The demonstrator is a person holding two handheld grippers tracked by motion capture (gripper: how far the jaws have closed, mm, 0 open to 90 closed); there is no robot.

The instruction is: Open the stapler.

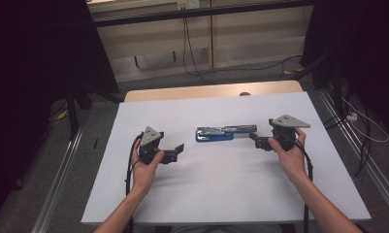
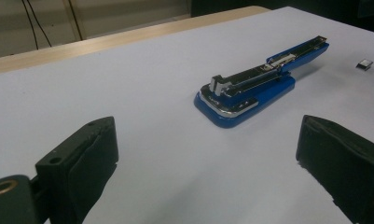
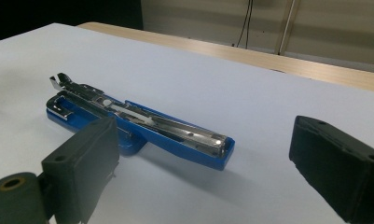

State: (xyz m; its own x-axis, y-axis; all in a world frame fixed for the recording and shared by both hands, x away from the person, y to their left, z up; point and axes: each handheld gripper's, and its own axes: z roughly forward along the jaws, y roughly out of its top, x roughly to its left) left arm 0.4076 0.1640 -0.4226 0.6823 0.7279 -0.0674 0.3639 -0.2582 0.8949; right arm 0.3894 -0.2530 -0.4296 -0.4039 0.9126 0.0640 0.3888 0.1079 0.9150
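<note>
- Blue stapler (image 1: pixel 221 133) lies flat at centre of the high view, on the white table cover (image 1: pixel 221 194), opened out lengthwise: metal staple channel exposed along the top, prob. laid open so the magazine can be got at.
- In the left gripper view the stapler (image 2: pixel 250 91) sits upper right of centre, wide base end nearest the cam, long arm running off toward the upper right corner.
- Small dark square bit (image 2: pixel 364 64) lies on the cover at the far right edge of that view, apart from the stapler; can't tell what it is, maybe a staple block.
- Left gripper (image 1: pixel 175 151) sits left of centre in the high view, held in the person's left hand (image 1: pixel 146 165), pointed toward the stapler but well short of it. Jaws released, wide apart, nothing between them.
- Right gripper (image 1: pixel 260 141) sits right of centre, in the right hand (image 1: pixel 291 155), tips just beside the stapler's right end.
- In the right gripper view the stapler (image 3: pixel 142 123) lies ahead between the jaw lines, its blue end near the left jaw. Jaws released, gripping nothing, not touching it.
- My read: both tongs are set either side so one can steady the base while the other works the arm.
</note>
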